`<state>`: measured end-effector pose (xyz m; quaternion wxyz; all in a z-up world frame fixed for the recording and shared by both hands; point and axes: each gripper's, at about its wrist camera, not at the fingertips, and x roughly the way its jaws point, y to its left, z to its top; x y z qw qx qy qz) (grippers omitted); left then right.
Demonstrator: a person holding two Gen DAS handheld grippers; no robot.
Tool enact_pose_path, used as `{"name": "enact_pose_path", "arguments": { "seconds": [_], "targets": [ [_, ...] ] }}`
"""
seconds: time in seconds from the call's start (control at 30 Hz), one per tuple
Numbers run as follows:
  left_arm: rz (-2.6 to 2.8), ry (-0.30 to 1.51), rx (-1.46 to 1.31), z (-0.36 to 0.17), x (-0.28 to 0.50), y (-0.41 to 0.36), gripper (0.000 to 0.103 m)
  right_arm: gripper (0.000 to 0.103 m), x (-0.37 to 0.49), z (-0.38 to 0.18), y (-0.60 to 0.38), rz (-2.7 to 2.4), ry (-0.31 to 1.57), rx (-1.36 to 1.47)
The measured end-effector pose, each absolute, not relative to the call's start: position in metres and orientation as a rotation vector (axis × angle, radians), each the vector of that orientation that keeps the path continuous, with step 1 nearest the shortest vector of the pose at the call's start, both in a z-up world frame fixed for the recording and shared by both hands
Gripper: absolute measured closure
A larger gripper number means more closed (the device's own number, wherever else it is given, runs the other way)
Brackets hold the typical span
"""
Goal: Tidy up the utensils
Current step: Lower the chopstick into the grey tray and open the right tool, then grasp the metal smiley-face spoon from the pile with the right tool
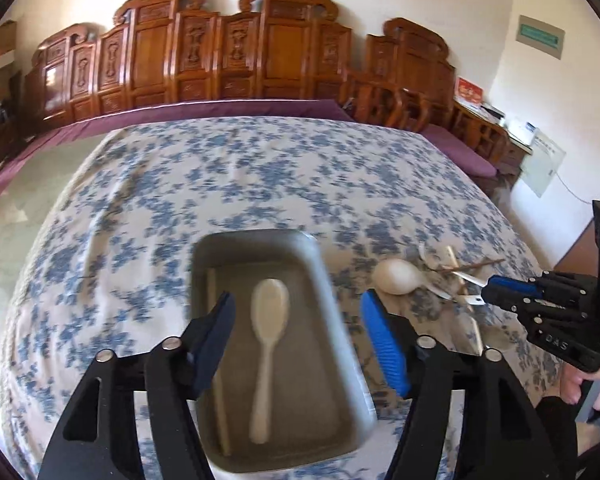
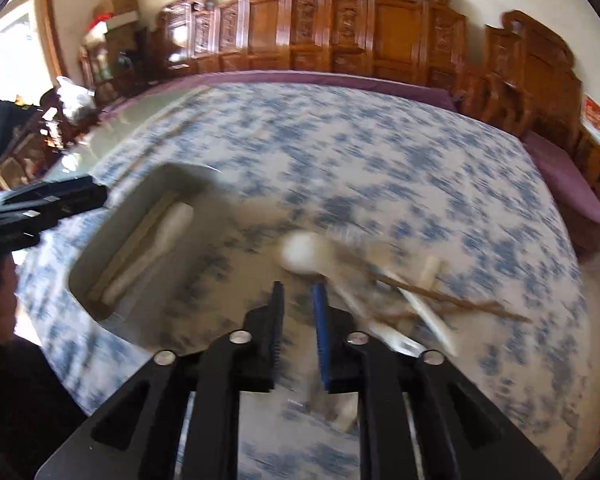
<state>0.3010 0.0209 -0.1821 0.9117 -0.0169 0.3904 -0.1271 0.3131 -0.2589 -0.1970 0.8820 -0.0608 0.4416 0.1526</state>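
Observation:
A grey metal tray [image 1: 320, 264] sits on the blue-flowered tablecloth, with a white spoon [image 1: 268, 320] and a pale wooden stick [image 1: 220, 400] lying inside. My left gripper [image 1: 299, 300] hovers over the tray, open, nothing between its fingers. To the tray's right lies a loose pile: a white ladle-like spoon [image 1: 394, 276], brown chopsticks [image 1: 476, 266] and several pale utensils. My right gripper [image 2: 298, 288] points down just short of that white spoon [image 2: 300, 252], jaws a narrow gap apart and empty. The chopsticks [image 2: 452, 300] lie to its right, the tray [image 2: 156, 176] to its left.
A carved wooden bench [image 1: 228, 60] with a purple cushion [image 1: 220, 110] runs behind the table. The table's right edge drops off close to the pile. A person's hand [image 1: 588, 384] holds the right gripper [image 1: 486, 296]. The right wrist view is motion-blurred.

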Motion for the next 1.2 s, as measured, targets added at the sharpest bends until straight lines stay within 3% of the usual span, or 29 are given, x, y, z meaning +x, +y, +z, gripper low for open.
{"name": "enact_pose_path", "arguments": {
  "seconds": [0.17,0.77,0.83,0.9,1.2],
  "targets": [
    [-0.286,0.821,0.001,-0.191,0.299,-0.003,0.036,0.076,0.314,-0.224,-0.291,0.264,0.989,-0.130],
    [-0.342,0.862,0.028,-0.209,0.296,-0.045,0.036,0.076,0.341,-0.266,-0.277,0.300,1.098,-0.233],
    [-0.348,0.862,0.038,-0.210,0.295,-0.048,0.036,0.080,0.338,-0.267,-0.274,0.313,1.096,-0.261],
    [-0.348,0.864,0.043,-0.210,0.295,-0.048,0.036,0.092,0.337,-0.269,-0.273,0.327,1.109,-0.267],
    [-0.347,0.861,0.050,-0.211,0.292,-0.054,0.036,0.095,0.334,-0.272,-0.274,0.345,1.103,-0.250]
  ]
}}
